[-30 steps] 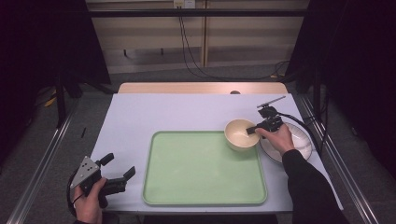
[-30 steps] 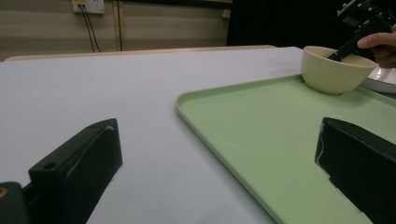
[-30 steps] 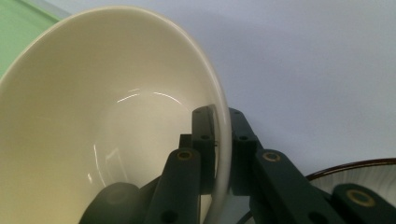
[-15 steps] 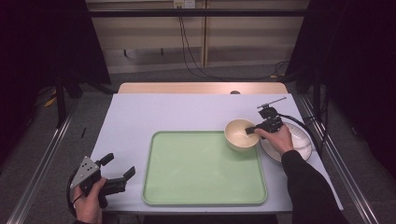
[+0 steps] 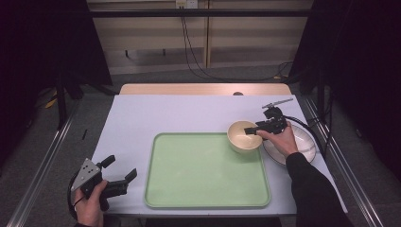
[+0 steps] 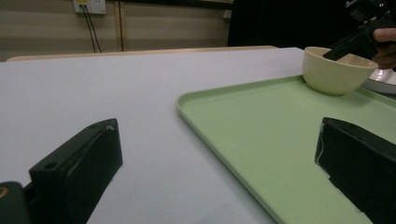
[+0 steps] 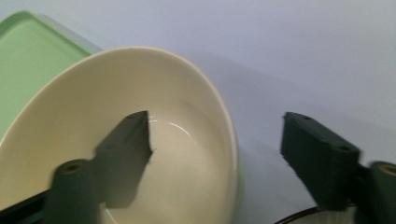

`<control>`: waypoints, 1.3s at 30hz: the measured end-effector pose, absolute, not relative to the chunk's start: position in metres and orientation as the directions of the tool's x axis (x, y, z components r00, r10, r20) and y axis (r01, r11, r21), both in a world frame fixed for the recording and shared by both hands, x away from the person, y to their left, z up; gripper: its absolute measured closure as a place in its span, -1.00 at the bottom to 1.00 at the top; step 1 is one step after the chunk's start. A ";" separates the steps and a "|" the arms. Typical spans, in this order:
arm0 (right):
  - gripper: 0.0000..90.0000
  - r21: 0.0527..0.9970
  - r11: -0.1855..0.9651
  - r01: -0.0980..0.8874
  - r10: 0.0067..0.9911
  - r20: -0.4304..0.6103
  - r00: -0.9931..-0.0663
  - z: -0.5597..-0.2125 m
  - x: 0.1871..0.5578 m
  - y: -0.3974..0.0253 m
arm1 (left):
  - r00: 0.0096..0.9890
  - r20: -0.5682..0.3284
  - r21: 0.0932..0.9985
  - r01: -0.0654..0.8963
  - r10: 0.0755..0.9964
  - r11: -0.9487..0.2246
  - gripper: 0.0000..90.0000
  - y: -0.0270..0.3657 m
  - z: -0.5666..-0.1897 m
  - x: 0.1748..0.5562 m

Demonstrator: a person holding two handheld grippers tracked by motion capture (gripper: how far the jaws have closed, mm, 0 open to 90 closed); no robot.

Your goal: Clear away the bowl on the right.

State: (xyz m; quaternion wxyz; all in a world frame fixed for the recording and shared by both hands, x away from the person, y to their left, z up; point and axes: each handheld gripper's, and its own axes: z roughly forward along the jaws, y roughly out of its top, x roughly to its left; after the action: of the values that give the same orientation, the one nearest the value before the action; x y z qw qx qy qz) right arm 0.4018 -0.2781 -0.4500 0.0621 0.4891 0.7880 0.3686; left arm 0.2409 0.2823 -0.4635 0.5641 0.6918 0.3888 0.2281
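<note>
A cream bowl (image 5: 244,136) sits at the far right corner of a pale green tray (image 5: 206,171), which lies on the white table (image 5: 156,113) toward its near edge. Just right of the tray, near the table's right edge, a white plate (image 5: 302,145) rests on the table. The right tongs (image 5: 255,129) are spread wide across the bowl's right rim: in the right gripper view one jaw hangs inside the bowl and the other outside it, neither pressing the wall. The right hand (image 5: 280,141) hovers over the plate. At the table's near left corner the left hand (image 5: 89,203) holds the left tongs (image 5: 120,171), released and gripping nothing, pointing toward the tray.
</note>
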 end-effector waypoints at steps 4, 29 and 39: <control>-0.93 0.645 0.244 0.724 0.816 0.266 -0.513 -0.450 0.403 -0.278 | 0.595 -0.121 0.958 0.280 0.794 -0.063 -0.98 0.282 -0.464 0.241; -0.91 0.796 0.218 0.565 0.839 0.143 -0.524 -0.438 0.378 -0.295 | 0.592 -0.126 0.959 0.277 0.796 -0.054 -0.98 0.282 -0.463 0.241; -0.92 0.830 0.215 0.514 0.854 0.096 -0.512 -0.436 0.363 -0.307 | 0.593 -0.129 0.959 0.278 0.795 -0.051 -0.98 0.283 -0.464 0.241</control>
State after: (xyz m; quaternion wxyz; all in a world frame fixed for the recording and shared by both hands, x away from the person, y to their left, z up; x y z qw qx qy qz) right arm 0.3626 -0.3070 -0.4362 0.1963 0.4534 0.7542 0.4325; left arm 0.2409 0.2829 -0.4635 0.5680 0.6884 0.3896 0.2275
